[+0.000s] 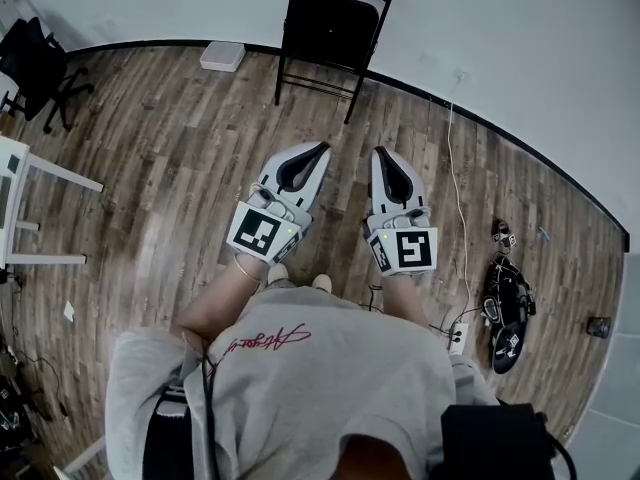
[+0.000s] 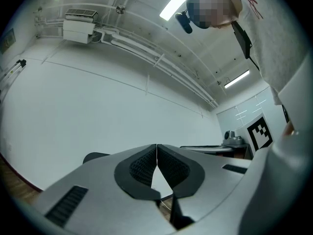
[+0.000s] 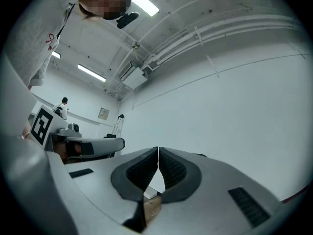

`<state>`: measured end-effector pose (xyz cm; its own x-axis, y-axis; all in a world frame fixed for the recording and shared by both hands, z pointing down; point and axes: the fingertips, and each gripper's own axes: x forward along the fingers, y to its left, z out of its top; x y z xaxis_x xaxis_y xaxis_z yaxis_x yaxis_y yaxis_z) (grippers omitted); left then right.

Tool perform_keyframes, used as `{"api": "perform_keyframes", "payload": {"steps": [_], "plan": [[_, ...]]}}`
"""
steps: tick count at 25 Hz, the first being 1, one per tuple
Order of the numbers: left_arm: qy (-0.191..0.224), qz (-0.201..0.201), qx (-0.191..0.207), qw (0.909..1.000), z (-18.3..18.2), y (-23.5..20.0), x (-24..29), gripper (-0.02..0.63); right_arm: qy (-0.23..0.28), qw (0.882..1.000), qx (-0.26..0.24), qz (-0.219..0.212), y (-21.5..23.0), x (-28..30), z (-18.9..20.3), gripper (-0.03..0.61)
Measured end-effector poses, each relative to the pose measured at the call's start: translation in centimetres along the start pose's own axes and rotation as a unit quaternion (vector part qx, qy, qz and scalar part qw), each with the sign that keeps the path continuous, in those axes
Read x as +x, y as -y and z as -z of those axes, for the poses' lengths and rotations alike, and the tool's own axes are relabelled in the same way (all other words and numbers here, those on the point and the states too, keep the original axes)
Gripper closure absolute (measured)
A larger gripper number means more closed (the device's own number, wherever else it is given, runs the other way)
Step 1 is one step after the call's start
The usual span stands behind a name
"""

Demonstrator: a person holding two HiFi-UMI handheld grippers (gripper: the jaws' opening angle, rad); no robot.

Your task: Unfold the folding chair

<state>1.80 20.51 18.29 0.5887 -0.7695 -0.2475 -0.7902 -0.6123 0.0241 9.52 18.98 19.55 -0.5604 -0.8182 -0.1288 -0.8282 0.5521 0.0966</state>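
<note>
Chair (image 1: 335,23), upright against the wall (image 1: 500,28), stands at twelve o'clock, well apart from the left gripper (image 1: 318,150) and right gripper (image 1: 381,154); both grippers' fingers (image 2: 139,168) are closed, empty, about equally near.

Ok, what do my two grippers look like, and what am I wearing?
Both the left gripper and right gripper have pale grey tapered shells with black ribbed pads. Each carries a cube of black-and-white square markers. You wear a light grey T-shirt with red script lettering.
</note>
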Motion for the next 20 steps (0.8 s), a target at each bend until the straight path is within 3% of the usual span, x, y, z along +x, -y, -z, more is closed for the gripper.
{"api": "perform_keyframes", "payload": {"steps": [11, 20], "plan": [[0.008, -0.020, 0.005, 0.9997, 1.3, 1.5, 3.5, 0.598, -0.006, 1.000, -0.008, -0.012, 4.7, -0.4, 1.4, 0.561], [0.012, -0.031, 0.000, 0.9995, 3.9, -3.2, 9.2, 0.598, -0.012, 1.000, -0.015, -0.024, 8.1, 6.1, 4.2, 0.561]]}}
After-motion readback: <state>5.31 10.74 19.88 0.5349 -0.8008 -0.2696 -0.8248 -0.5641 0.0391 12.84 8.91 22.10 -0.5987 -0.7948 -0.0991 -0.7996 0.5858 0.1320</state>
